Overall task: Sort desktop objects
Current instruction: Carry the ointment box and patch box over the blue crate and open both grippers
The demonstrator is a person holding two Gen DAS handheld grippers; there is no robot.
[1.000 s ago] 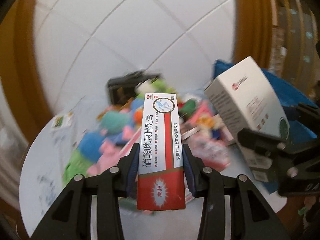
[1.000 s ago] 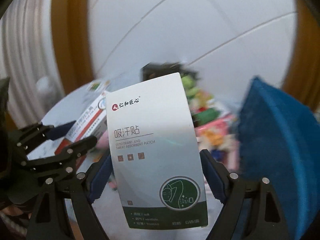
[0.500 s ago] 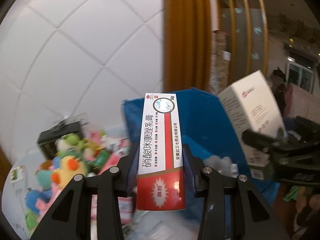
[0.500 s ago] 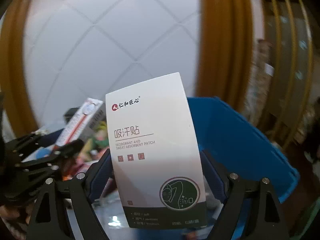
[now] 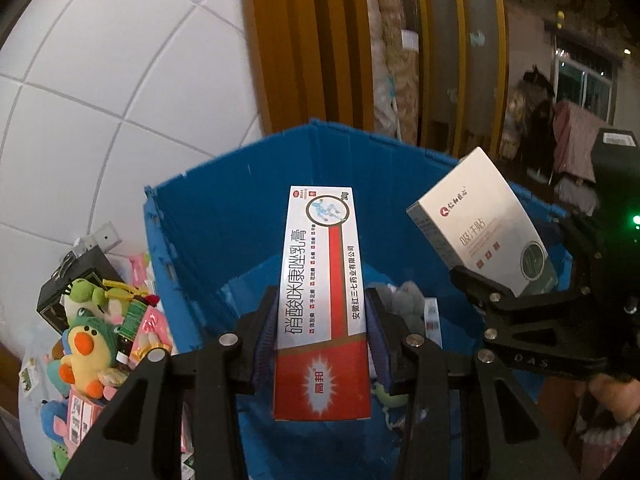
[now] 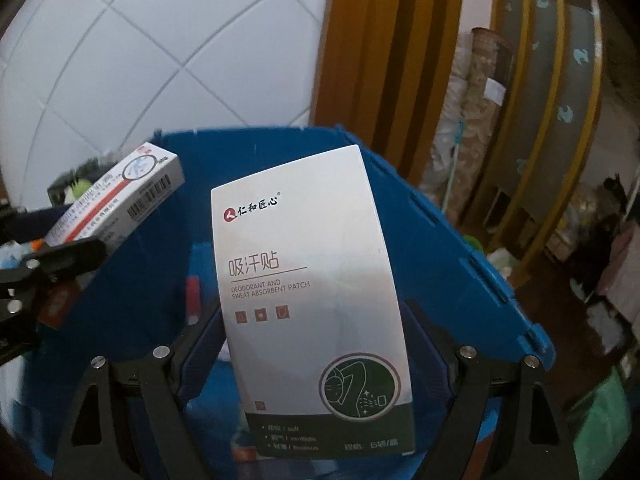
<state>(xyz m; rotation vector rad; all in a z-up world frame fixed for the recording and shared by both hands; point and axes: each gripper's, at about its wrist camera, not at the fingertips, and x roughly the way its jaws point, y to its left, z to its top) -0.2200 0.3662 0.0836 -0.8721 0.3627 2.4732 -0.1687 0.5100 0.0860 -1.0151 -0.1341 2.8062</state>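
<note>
Two black hand-held grippers each hold a box over an open blue bin [image 5: 224,216].

From the left wrist camera, the left gripper [image 5: 322,332] pinches a long, narrow red-and-white cream box [image 5: 322,300] between its blue-padded jaws. The box stands upright, its printed face toward the camera, over the inside of the bin. Behind it, low in the bin, lies a grey plush [image 5: 404,300], with small cartons beside it.

To the right in the same view, the right gripper [image 5: 516,276] holds a white patch box [image 5: 484,220] tilted over the bin's right side. A hand [image 5: 612,400] shows at the lower right edge.

On the tabletop [image 5: 32,396] left of the bin lies a heap of toys and packets: a yellow duck plush [image 5: 82,356] in green, a green frog plush [image 5: 86,292] behind it, pink packets, and a black box [image 5: 68,280] at the back. The heap sits just beside the bin's left wall.

From the right wrist camera, the white patch box [image 6: 312,304], with a dark green band at its foot, fills the centre, gripped at both sides by the right gripper's [image 6: 320,364] jaws. It hangs above the blue bin [image 6: 460,256]. At the left edge, the cream box [image 6: 120,196] juts in, tilted, in the left gripper's [image 6: 60,256] jaws, over the bin's left rim.

White tiled wall and wooden panels stand behind.
</note>
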